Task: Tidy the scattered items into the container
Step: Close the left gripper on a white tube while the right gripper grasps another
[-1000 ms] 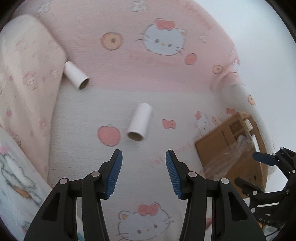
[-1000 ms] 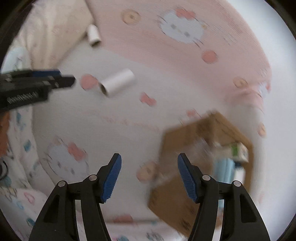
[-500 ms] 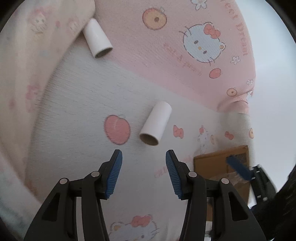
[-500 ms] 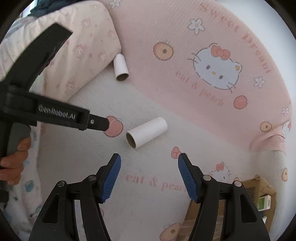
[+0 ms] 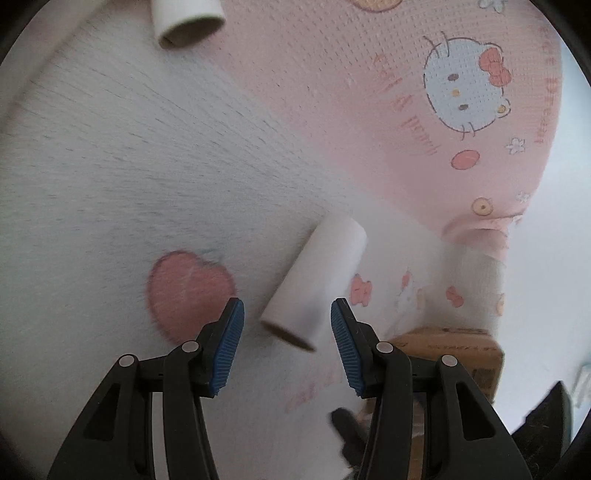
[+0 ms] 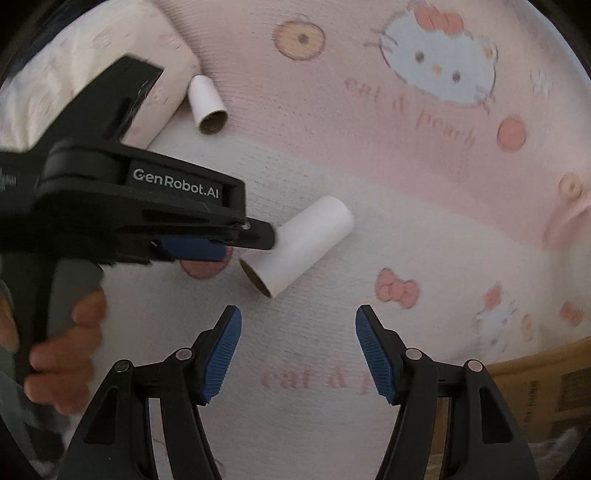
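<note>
A white cardboard tube [image 5: 318,286] lies on the Hello Kitty bedsheet, its open end toward me. My left gripper [image 5: 284,343] is open, its blue pads on either side of the tube's near end without touching it. In the right wrist view the same tube [image 6: 299,247] lies with the left gripper [image 6: 255,236] at its near end. A second tube [image 5: 186,16] lies farther back; it also shows in the right wrist view [image 6: 207,105]. My right gripper [image 6: 298,354] is open and empty, short of the near tube. The cardboard box [image 5: 452,354] sits at lower right.
A pink pillow [image 6: 110,70] lies at the left beside the far tube. The box's edge [image 6: 543,391] shows at the lower right of the right wrist view. A white wall [image 5: 554,221] borders the bed on the right.
My left gripper has moved forward and down onto the near tube, which now sits between its pads. My right gripper has also come closer to the sheet and the tube.
</note>
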